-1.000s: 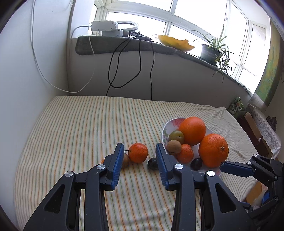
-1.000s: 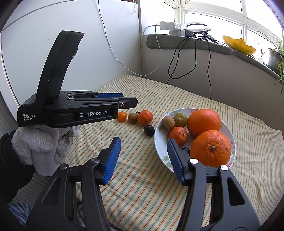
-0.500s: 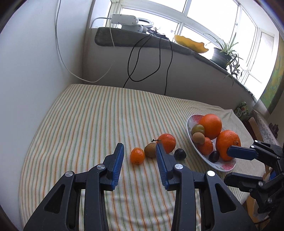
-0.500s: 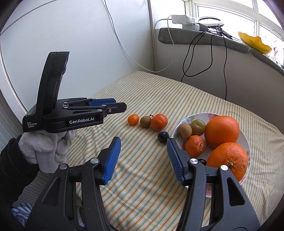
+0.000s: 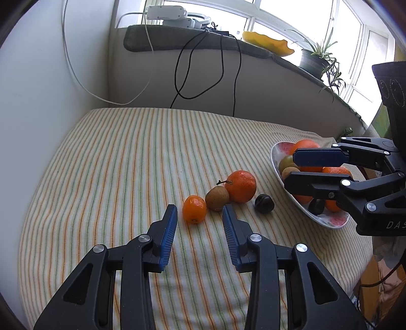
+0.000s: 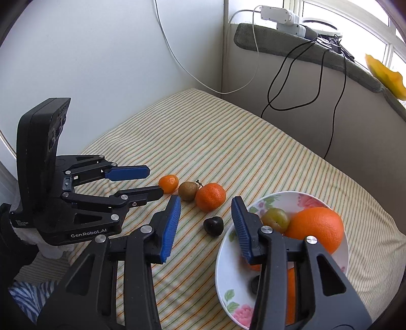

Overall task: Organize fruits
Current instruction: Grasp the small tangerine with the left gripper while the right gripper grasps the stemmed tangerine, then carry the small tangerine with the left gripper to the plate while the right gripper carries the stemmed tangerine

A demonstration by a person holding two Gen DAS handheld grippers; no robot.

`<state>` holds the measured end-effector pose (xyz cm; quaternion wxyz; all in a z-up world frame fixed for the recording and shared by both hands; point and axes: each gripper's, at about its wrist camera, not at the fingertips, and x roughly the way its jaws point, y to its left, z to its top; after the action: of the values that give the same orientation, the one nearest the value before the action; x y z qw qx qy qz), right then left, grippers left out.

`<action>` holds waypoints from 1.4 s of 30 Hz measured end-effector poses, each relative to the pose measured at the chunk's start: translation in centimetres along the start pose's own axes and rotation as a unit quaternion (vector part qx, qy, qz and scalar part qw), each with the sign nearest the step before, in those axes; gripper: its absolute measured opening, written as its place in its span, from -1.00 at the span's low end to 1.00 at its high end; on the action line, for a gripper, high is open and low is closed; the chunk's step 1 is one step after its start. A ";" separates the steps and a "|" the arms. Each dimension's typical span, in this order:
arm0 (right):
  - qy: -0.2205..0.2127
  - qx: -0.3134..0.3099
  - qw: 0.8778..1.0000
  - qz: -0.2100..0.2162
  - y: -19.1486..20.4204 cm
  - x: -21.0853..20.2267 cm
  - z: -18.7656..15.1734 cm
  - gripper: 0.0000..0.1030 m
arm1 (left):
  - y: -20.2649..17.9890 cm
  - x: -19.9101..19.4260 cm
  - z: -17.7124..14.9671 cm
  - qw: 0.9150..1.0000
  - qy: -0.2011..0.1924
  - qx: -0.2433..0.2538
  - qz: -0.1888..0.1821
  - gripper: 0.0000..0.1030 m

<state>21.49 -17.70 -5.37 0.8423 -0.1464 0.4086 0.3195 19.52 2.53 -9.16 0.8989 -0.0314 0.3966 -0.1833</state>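
Note:
Four loose fruits lie in a row on the striped cloth: a small orange (image 5: 194, 212) (image 6: 168, 183), a kiwi (image 5: 217, 198) (image 6: 188, 191), a stemmed tangerine (image 5: 240, 186) (image 6: 210, 197) and a dark plum (image 5: 264, 203) (image 6: 213, 225). My left gripper (image 5: 200, 213) (image 6: 155, 182) is open, its tips just short of the small orange. My right gripper (image 6: 206, 203) (image 5: 290, 167) hovers by the plate's left rim with its jaws closing. The plum shows between its fingers, untouched. The floral plate (image 6: 286, 198) (image 5: 275, 152) holds a big orange (image 6: 314, 229), a green plum (image 6: 275, 220) and other fruit partly hidden by my right fingers.
Black and white cables (image 5: 228, 63) hang down the back wall from a power strip (image 5: 165, 12) on the sill. A yellow dish (image 5: 266, 45) and a potted plant (image 5: 314, 61) stand on the sill. The white wall borders the cloth on the left.
My left gripper has swung left, so the small orange now lies ahead of its tips. My right gripper has moved left from over the plate toward the dark plum, and its jaws have narrowed.

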 end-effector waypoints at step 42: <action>0.100 -0.088 0.991 0.018 0.4 8.0 2.1 -0.21 | 1.1 3.3 0.6 0.999 0.037 -0.003 -0.005 -0.57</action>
<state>26.12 -13.01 -10.29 0.7752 -0.2440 0.4637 0.3529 22.35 2.38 -11.27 0.8827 -0.0292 0.4299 -0.1874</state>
